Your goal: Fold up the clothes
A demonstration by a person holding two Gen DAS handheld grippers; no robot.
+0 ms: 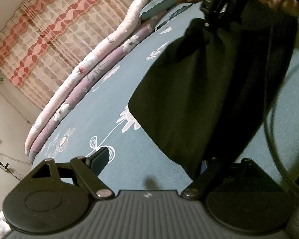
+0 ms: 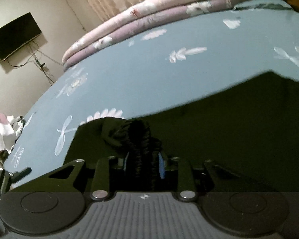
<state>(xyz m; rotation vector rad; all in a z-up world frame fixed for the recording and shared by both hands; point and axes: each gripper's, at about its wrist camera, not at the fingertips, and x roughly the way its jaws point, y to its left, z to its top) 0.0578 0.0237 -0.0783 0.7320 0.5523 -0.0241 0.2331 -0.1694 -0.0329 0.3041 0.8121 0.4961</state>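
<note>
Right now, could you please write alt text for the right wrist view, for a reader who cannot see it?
The right gripper is shut on a bunched fold of a dark garment spread over a blue bedsheet printed with white leaves. Folded pink and purple quilts lie at the far edge.

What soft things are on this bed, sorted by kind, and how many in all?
Dark garment: 1, pinched at its gathered band by the right gripper.
Folded quilts along the far edge: 2, a pale pink one on a purple one.
Teal pillows: 1 clearly seen.
Blue floral sheet: 1.
Total: 5.
</note>
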